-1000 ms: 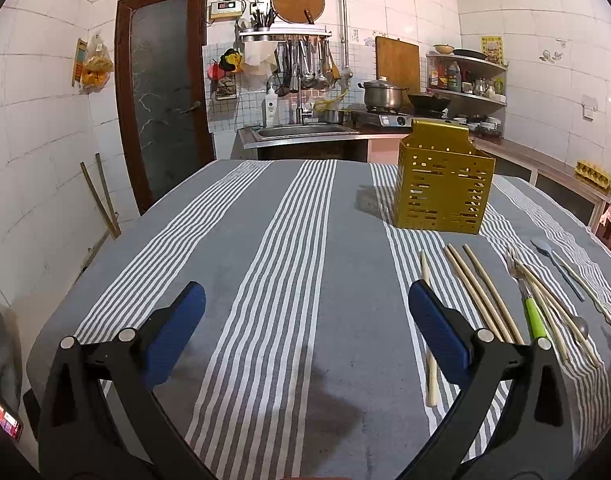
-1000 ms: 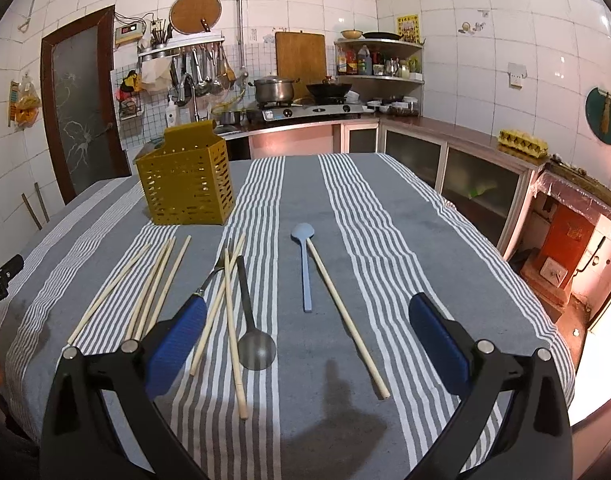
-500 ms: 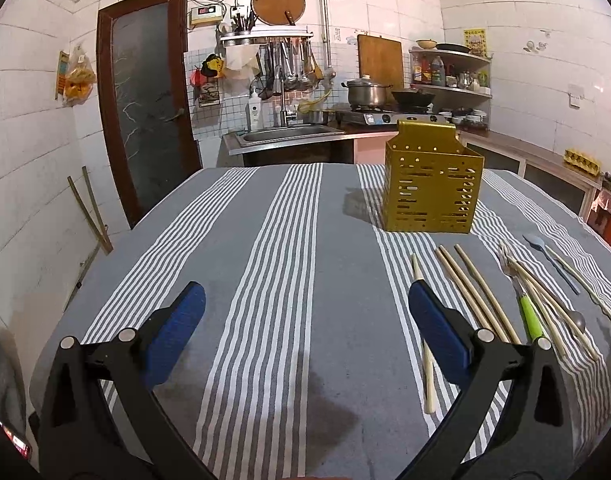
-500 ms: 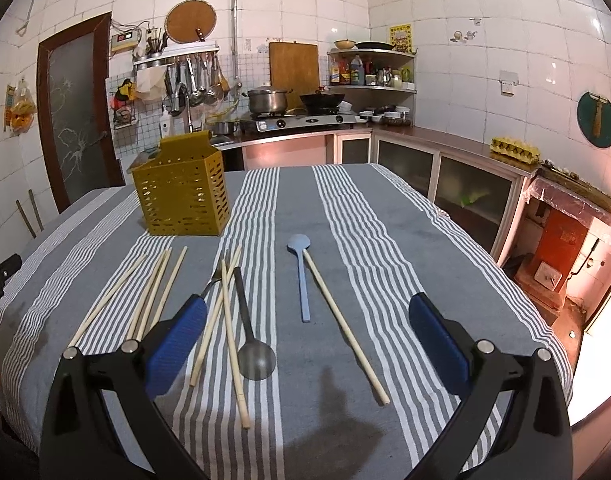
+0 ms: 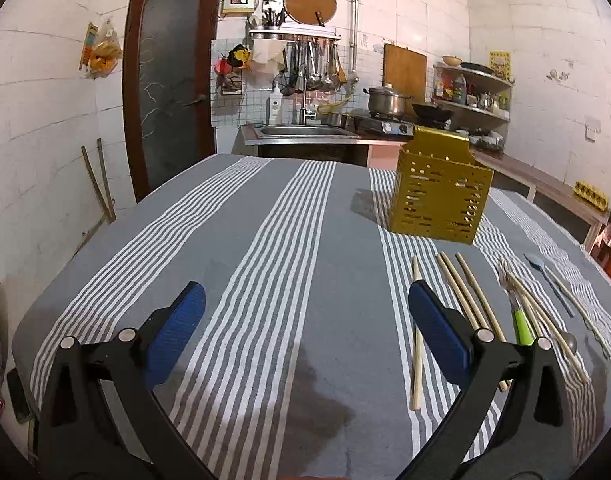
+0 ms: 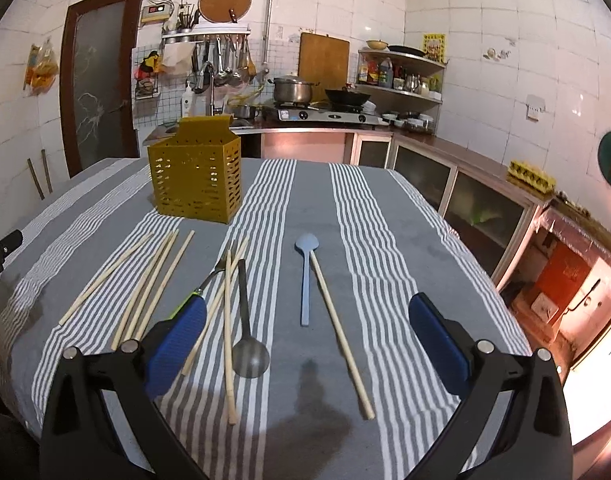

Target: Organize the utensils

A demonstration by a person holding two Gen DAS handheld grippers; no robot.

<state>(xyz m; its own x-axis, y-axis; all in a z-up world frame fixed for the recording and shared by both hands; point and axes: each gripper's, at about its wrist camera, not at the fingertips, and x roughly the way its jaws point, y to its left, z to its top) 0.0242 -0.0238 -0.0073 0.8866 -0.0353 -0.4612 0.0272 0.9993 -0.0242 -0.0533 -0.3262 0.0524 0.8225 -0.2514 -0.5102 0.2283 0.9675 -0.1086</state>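
Hovering above the striped counter point(image 6: 385, 216), both tools are empty, so by my reading the sorting has not begun: every utensil lies loose in front of the yellow caddy point(image 6: 195, 178), which stands upright. The right hand-held gripper point(image 6: 305, 340) has its jaws spread wide, level and pointing toward the caddy, straddling the metal ladle point(image 6: 247, 336), the blue spoon point(image 6: 305, 276) and 1 long chopstick point(image 6: 339, 330). The left hand-held gripper point(image 5: 305, 334) is likewise wide apart, off to the caddy's left over bare cloth, with the nearest chopstick point(image 5: 416, 344) by its right finger. The next move likely calls for lowering 1 gripper onto a single utensil, closing on its handle, then carrying it to the caddy.
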